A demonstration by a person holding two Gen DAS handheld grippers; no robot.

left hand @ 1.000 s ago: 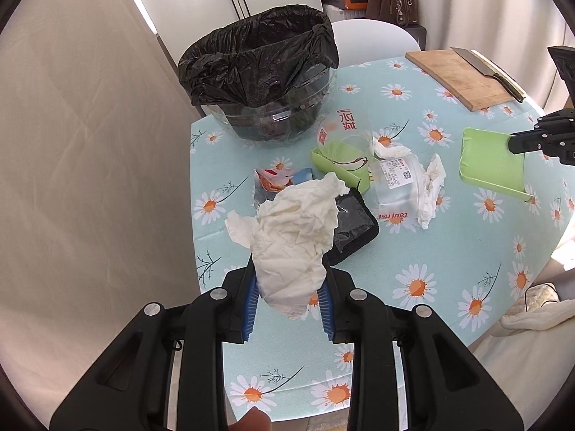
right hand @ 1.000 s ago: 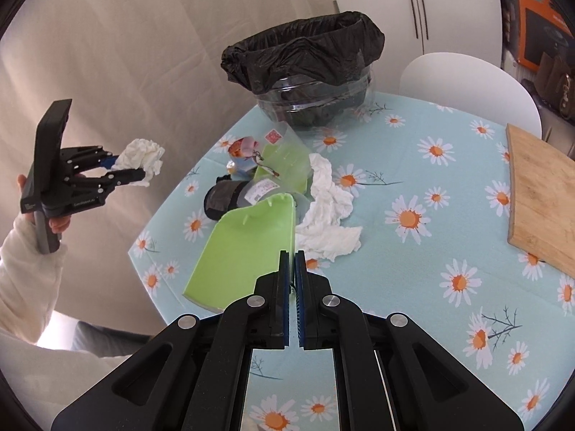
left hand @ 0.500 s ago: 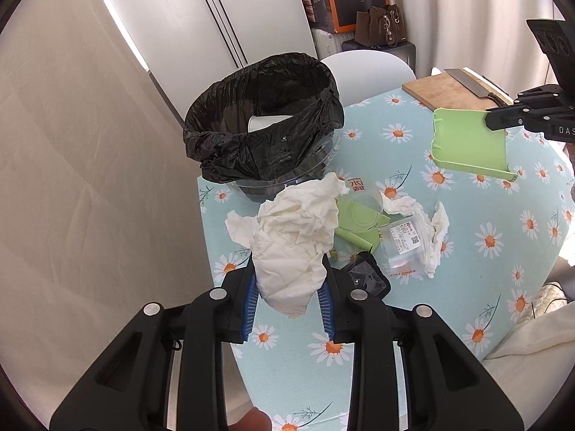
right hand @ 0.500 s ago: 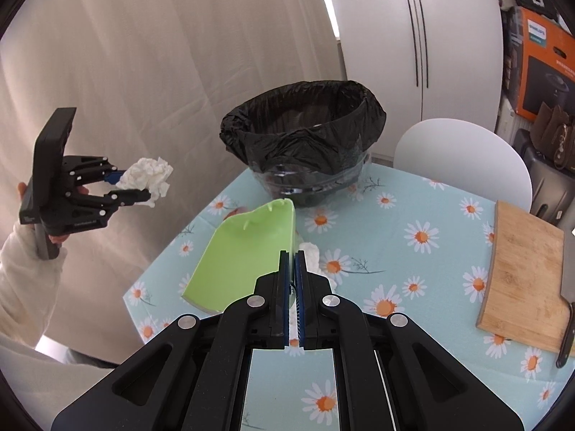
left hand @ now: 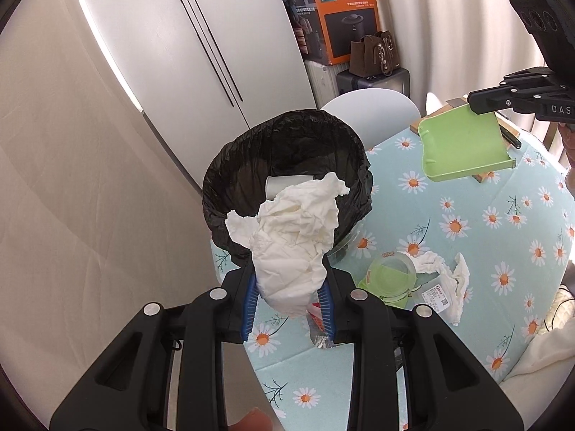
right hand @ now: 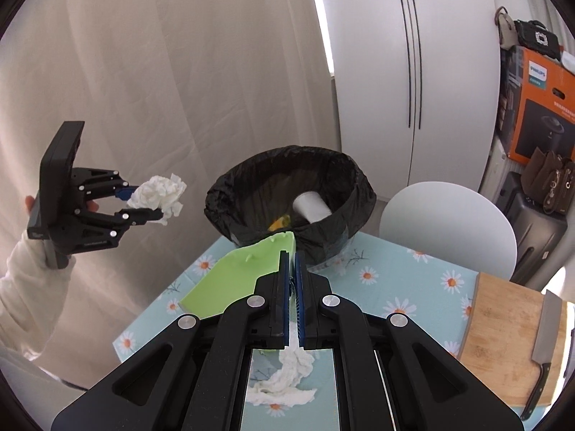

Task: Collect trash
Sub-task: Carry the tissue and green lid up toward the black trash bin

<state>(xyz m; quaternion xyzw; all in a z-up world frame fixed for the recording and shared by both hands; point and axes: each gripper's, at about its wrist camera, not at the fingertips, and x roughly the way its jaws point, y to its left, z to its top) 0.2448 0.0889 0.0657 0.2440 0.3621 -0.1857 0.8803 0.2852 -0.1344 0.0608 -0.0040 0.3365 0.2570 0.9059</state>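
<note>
While I hold both claws above the table point(left hand: 467, 215), the biggest thing ahead of them is the bin point(left hand: 287, 165) with its black bag, standing near the table's far left edge. Its mouth is wide and open, with a white cup point(right hand: 311, 206) lying inside, and there is free air between its rim and each claw.

My right gripper point(right hand: 291, 276) has its jaws pressed narrow on the edge of the green tray point(right hand: 237, 280), which hangs clear of the table, its far corner just before the bin's rim.

My left gripper point(left hand: 289, 294) is clamped on a crumpled white tissue point(left hand: 294, 237); from the right wrist view it sits out to the left of the bin, beyond the table's edge and apart from the rim.

Below the left claw, to its right, a clear plastic cup point(left hand: 390, 274) and another tissue point(left hand: 445, 273) lie on the cloth.
</note>
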